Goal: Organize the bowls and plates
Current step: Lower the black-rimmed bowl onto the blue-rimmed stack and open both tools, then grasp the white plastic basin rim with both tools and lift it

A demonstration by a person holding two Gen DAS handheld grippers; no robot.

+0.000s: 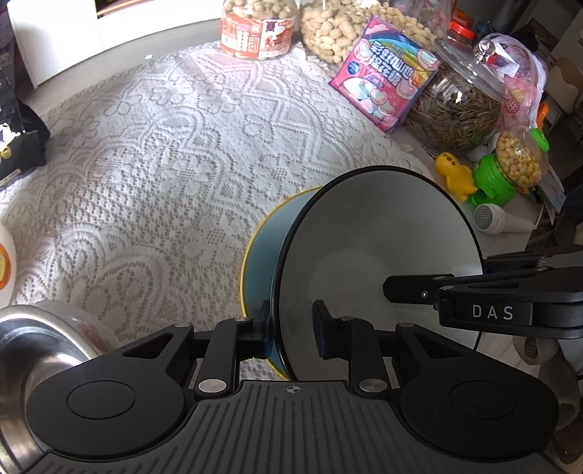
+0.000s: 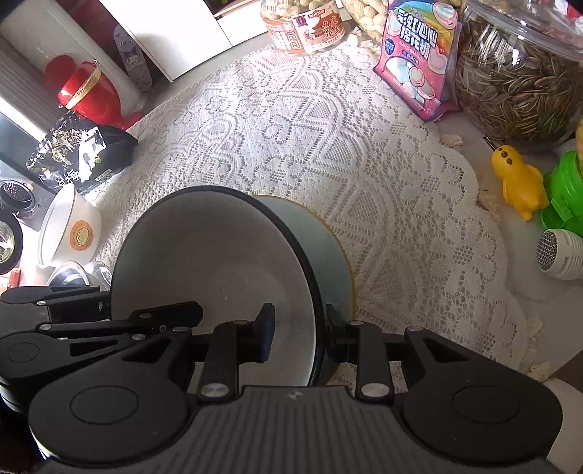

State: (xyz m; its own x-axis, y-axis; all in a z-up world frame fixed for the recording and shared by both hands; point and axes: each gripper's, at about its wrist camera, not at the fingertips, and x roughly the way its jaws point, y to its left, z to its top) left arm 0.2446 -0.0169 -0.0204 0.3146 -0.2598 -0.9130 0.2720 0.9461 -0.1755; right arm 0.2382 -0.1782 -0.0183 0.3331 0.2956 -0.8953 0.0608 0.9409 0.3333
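Black-rimmed and white inside, the bowl (image 1: pixel 379 251) hangs tipped between both tools. The left gripper (image 1: pixel 291 328) sits narrow over its left rim, one finger inside and one outside, a small gap showing inside. The right gripper (image 2: pixel 298 331) pinches the right rim. Just under and behind the bowl waits the blue bowl (image 1: pixel 269 248) on the lace cloth (image 1: pixel 153 153), so the coming move looks like straight down.

Only a few bits are actually legible: "DAS" in white letters on the black arm of the right gripper (image 1: pixel 411 291), reaching in from the right edge of the left wrist view. The pink marshmallow bag (image 2: pixel 419 62) at the lace tablecloth's (image 2: pixel 309 146) far edge reads "彩虹心心棉花糖" and "MARSHMALLOW". The clear plastic jar with the orange label (image 2: pixel 304 25) beside it says "鱼皮花生".
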